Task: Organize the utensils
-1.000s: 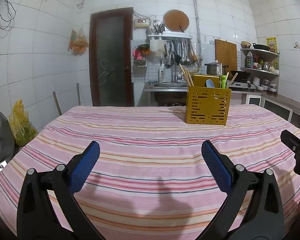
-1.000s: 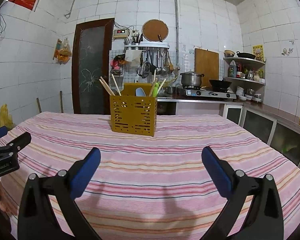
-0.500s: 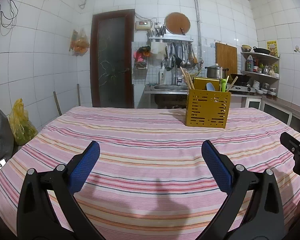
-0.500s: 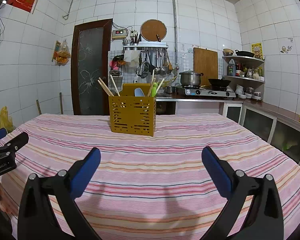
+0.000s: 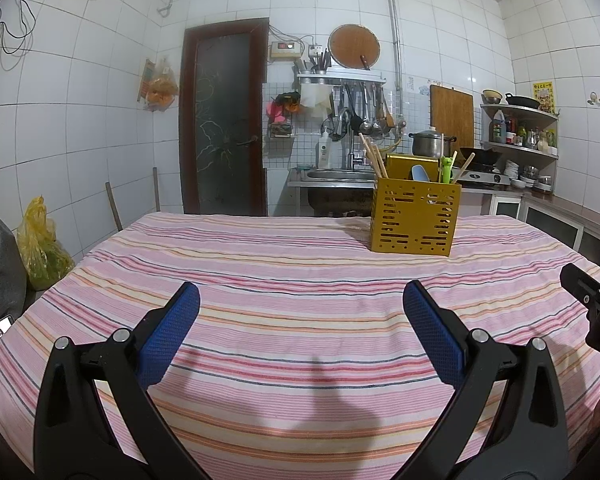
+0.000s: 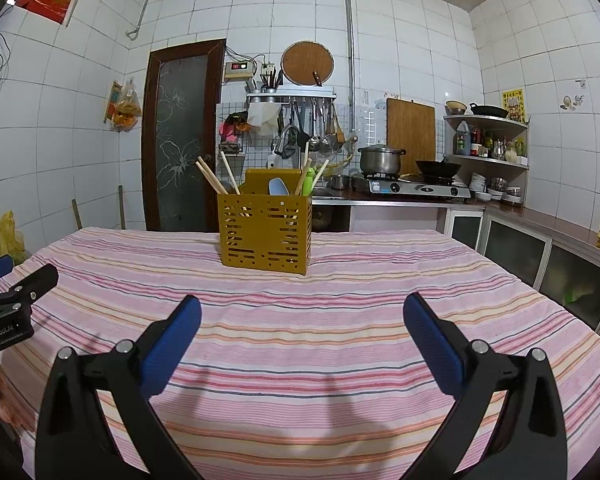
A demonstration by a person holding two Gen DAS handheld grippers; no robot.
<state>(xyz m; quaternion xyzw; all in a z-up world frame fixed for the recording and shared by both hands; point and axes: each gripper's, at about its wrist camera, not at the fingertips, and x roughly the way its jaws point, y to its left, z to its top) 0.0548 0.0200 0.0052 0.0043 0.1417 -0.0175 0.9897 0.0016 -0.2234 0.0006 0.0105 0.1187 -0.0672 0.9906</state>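
Note:
A yellow perforated utensil holder stands on the striped tablecloth at the far side; it also shows in the right wrist view. In it are wooden chopsticks, a light blue spoon and a green utensil. My left gripper is open and empty, low over the near part of the table. My right gripper is open and empty too, well short of the holder. Each gripper shows at the edge of the other's view.
The table's right edge borders low cabinets. A sink, a stove with a pot and a wok stand behind. A yellow bag sits on the floor at left, near a dark door.
Both views have tilted up a little and drawn slightly back; the holder sits lower in each frame. Both grippers stay open and empty.

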